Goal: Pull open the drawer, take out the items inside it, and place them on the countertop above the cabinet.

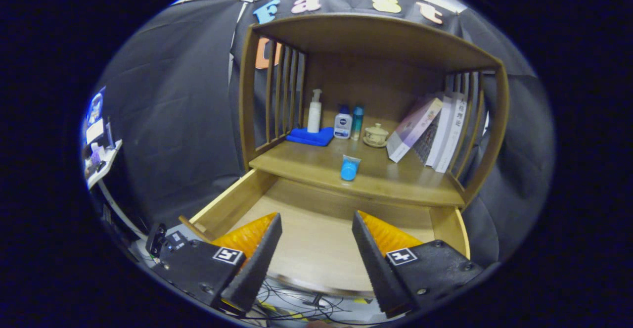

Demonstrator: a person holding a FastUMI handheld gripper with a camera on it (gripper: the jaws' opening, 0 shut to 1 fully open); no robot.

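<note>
Gripper view: the drawer [316,249] stands pulled open below the countertop [395,179] of the wooden cabinet [376,36]. The visible part of its floor looks bare; its near end is hidden behind the fingers. The gripper [316,234] hangs over the drawer with its fingers spread wide and nothing between them.

On the countertop, just behind the drawer's back edge, lies a small blue cup [349,168] on its side, its mouth toward the camera. Farther back from the drawer stand a white pump bottle [314,111] on a blue cloth [310,136], a small white-and-blue bottle [342,123], a slim teal bottle [357,122] and a lidded ceramic cup [376,134]. Books [435,130] lean toward the cabinet's right-hand slats.

Judging from this, the emptying looks done or nearly so. To finish well, the person should tilt the gripper down to check the drawer's hidden near end and corners before withdrawing, keeping the fingers wide and clear of the drawer's side walls, and above the cup so it does not roll.
</note>
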